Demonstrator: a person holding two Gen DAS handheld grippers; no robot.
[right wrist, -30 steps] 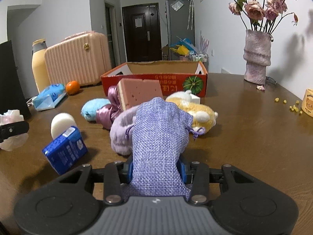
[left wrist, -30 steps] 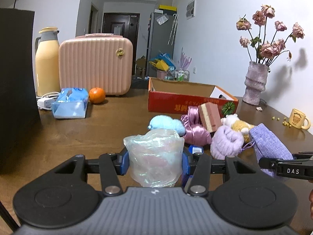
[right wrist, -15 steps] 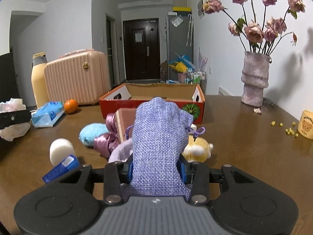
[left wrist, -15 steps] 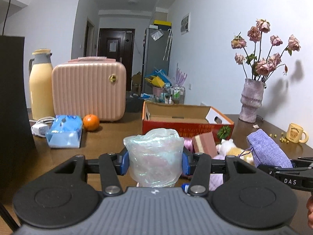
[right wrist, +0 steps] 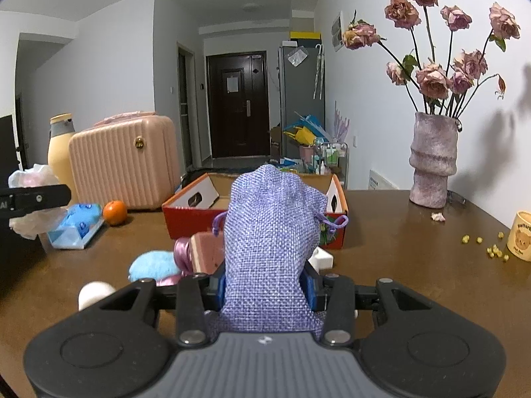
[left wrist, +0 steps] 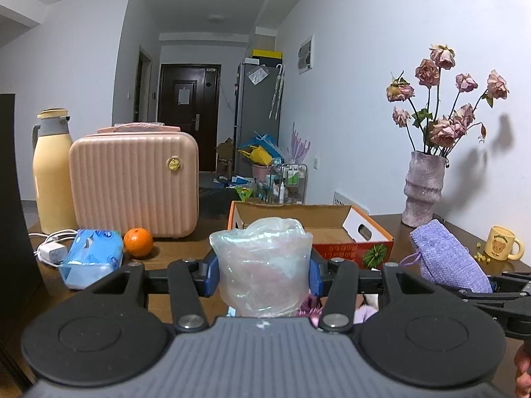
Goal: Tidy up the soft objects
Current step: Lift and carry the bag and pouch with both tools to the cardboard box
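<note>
My left gripper is clamped on a crinkly clear plastic bag, and my right gripper is clamped on a lilac drawstring pouch, both above the brown table. Just beyond lie a blue plush and pink sponge, then the open red cardboard box.

The box sits on the table, suitcase left, vase right.

Yellow bear mug lettered "Hutter…", cut off, red box print unreadable
</note>
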